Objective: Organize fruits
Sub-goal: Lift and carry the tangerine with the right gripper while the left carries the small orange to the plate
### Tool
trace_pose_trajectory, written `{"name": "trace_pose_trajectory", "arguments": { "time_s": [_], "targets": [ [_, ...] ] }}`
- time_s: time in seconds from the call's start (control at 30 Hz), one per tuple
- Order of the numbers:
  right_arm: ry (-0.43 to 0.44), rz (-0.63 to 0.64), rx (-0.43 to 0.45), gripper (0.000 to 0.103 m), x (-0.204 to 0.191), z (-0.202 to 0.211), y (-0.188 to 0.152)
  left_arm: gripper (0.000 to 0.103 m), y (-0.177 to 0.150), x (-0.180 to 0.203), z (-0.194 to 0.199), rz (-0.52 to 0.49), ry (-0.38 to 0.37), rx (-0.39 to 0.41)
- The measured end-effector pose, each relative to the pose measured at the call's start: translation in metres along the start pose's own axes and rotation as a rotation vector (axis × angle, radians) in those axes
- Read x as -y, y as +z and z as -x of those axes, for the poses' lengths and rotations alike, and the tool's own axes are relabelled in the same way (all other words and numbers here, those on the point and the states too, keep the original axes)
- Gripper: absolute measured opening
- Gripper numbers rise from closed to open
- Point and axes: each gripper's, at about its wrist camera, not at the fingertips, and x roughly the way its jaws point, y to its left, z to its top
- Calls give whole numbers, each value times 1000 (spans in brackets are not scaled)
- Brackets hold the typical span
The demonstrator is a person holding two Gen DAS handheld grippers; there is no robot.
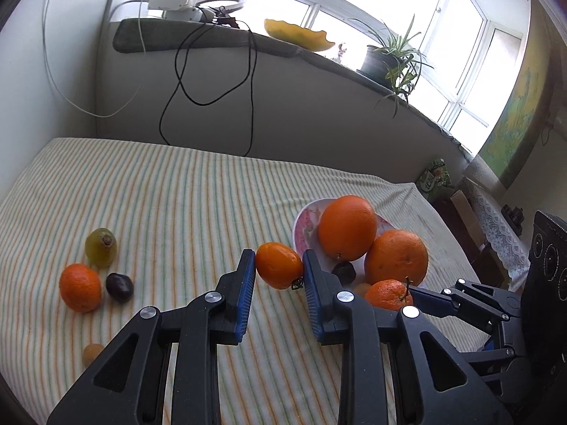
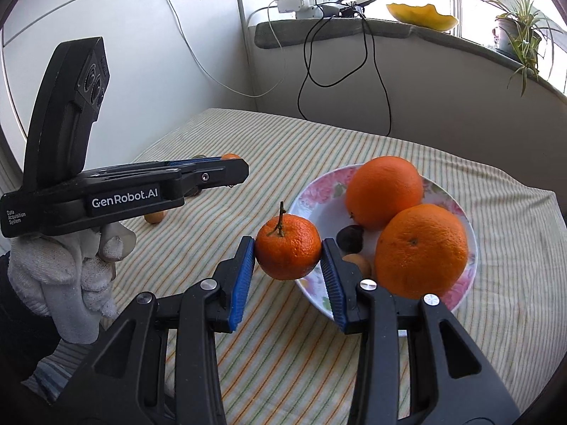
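My left gripper (image 1: 279, 265) is shut on a small oblong orange fruit (image 1: 278, 265), held above the striped cloth just left of the floral plate (image 1: 304, 223). My right gripper (image 2: 287, 248) is shut on a stemmed tangerine (image 2: 287, 246) at the plate's (image 2: 312, 209) left rim; it also shows in the left wrist view (image 1: 388, 294). The plate holds two large oranges (image 2: 384, 191) (image 2: 421, 249), a dark plum (image 2: 350, 239) and a small apricot (image 2: 358, 262). Loose on the cloth at left lie a tangerine (image 1: 79, 287), a green pear (image 1: 101, 246), a dark plum (image 1: 119, 285) and a small apricot (image 1: 93, 352).
The striped cloth (image 1: 177, 191) covers the table against a wall. Black and white cables (image 1: 177, 81) hang from the windowsill above its far edge. A potted plant (image 1: 389, 56) and a yellow bowl (image 1: 299, 33) stand on the sill. Furniture (image 1: 489, 226) stands right of the table.
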Motion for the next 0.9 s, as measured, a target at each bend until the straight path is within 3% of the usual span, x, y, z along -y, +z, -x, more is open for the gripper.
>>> {"name": "trace_pose_trajectory", "arguments": {
  "time_s": [0.5,0.9],
  "targets": [
    [-100,43,-18,40,8,1,0,25,4,25,-34,-21,-54,-54],
    [-99,48,-17,40,8,-1,3,25,5,29,-41,-27,-57,-68]
  ]
}}
